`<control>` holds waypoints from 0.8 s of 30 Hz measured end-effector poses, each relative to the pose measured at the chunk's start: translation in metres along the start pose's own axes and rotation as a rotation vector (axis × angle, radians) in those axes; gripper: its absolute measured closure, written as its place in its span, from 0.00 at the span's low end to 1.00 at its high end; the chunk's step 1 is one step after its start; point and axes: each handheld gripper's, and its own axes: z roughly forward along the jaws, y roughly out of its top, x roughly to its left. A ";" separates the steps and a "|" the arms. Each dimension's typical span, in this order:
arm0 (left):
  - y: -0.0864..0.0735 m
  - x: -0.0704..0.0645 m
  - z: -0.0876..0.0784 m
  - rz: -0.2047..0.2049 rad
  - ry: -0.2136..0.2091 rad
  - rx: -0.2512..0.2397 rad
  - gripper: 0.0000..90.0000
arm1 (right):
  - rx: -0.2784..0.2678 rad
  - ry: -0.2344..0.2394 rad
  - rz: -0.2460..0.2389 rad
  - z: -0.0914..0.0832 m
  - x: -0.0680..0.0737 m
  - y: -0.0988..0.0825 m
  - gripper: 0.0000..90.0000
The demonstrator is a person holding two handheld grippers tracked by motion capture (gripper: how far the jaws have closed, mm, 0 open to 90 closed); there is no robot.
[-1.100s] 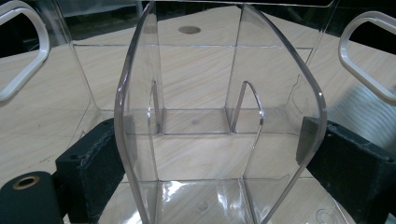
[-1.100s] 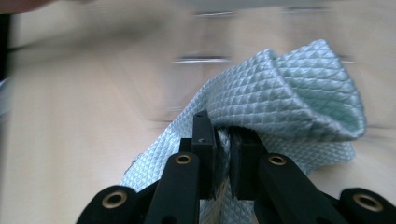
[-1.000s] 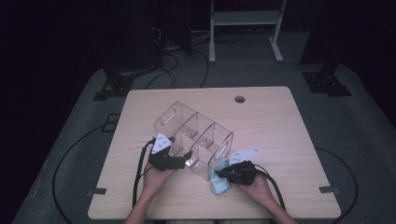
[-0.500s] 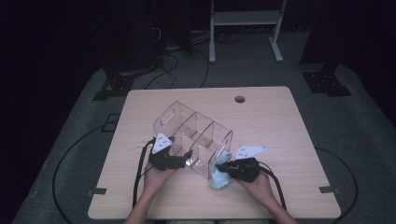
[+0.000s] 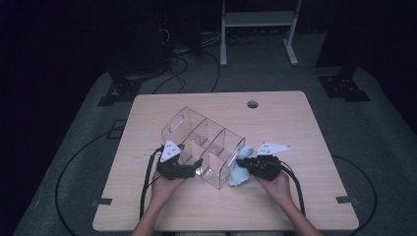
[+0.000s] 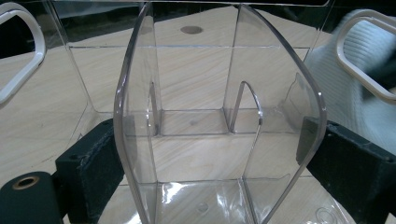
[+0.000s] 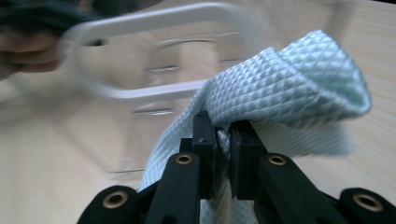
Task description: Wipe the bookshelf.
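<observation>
A clear plastic organizer (image 5: 206, 142) with several compartments lies slantwise on the middle of the wooden table (image 5: 305, 128). My left gripper (image 5: 196, 166) holds its near side; in the left gripper view its black pads (image 6: 88, 172) press on either flank of a clear compartment wall (image 6: 217, 140). My right gripper (image 5: 246, 164) is at the organizer's right end, shut on a pale blue woven cloth (image 5: 239, 174). The cloth (image 7: 289, 79) bunches over the closed right gripper (image 7: 223, 135), just before the organizer's handle cutout (image 7: 154, 51). The cloth (image 6: 327, 88) also shows through the clear wall.
A round cable hole (image 5: 253, 104) sits near the table's far edge. Cables trail from both grippers off the near edge. Beyond the table are a white frame (image 5: 255, 19), floor cables (image 5: 192, 64) and dark stand bases (image 5: 344, 83).
My right gripper has lifted the cloth and carried it closer to the organizer's right end. The left gripper and the organizer have stayed put.
</observation>
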 end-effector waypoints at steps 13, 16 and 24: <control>0.000 -0.002 -0.001 0.004 -0.003 0.004 0.09 | -0.011 -0.026 0.035 -0.005 -0.013 0.001 0.92; 0.000 -0.001 -0.001 0.004 -0.006 0.006 0.09 | 0.018 -0.020 -0.048 -0.003 0.003 0.002 0.92; 0.000 -0.001 -0.002 0.004 -0.011 0.007 0.09 | -0.072 -0.095 0.012 -0.023 -0.027 0.022 0.92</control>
